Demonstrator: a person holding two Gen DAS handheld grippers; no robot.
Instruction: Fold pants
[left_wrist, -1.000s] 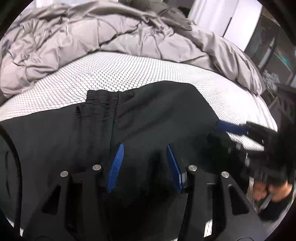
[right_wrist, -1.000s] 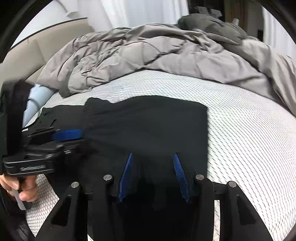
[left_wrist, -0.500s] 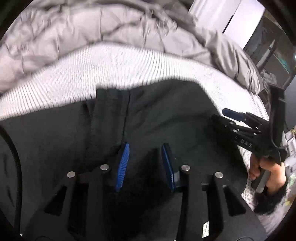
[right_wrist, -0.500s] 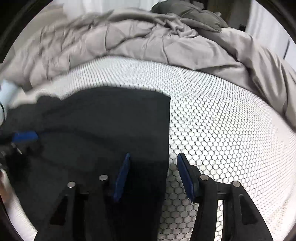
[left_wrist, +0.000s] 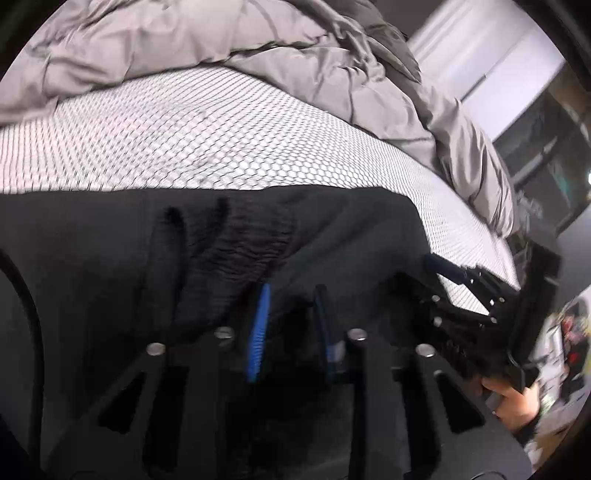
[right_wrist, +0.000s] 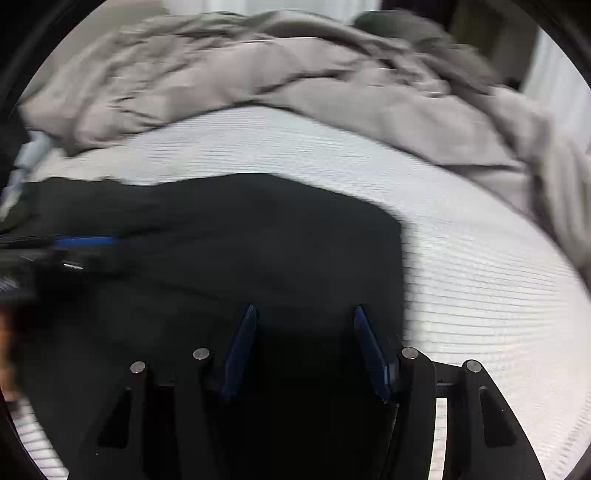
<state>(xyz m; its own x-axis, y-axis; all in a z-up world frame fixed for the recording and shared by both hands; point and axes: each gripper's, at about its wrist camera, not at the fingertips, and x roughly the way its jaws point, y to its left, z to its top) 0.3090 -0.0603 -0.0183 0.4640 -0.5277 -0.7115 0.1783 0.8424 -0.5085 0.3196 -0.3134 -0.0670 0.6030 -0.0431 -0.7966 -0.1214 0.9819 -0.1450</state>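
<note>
Two grippers are working over the black fabric pants (left_wrist: 351, 236), which are lying folded flat on the white bed sheet with a fine honeycomb print (left_wrist: 192, 133). I am bringing the left gripper (left_wrist: 291, 299) down beside the ribbed elastic waistband (left_wrist: 240, 243), and its jaws are closing, the blue pads already narrow with a raised ridge of the dark cloth sitting between them; I cannot tell whether the pads are pressing on it. From the right wrist view I am seeing the right gripper (right_wrist: 304, 314) hanging over the pants close to their right-hand edge, its jaws standing spread with black cloth showing below the gap and nothing pinched. That same gripper is showing at the right of the left wrist view, with the person's hand (left_wrist: 517, 402) wrapped round its handle. One rumpled grey quilted duvet (right_wrist: 295, 70) is lying bunched along the far side of the bed, well apart from the pants. Both views are blurring a little.
</note>
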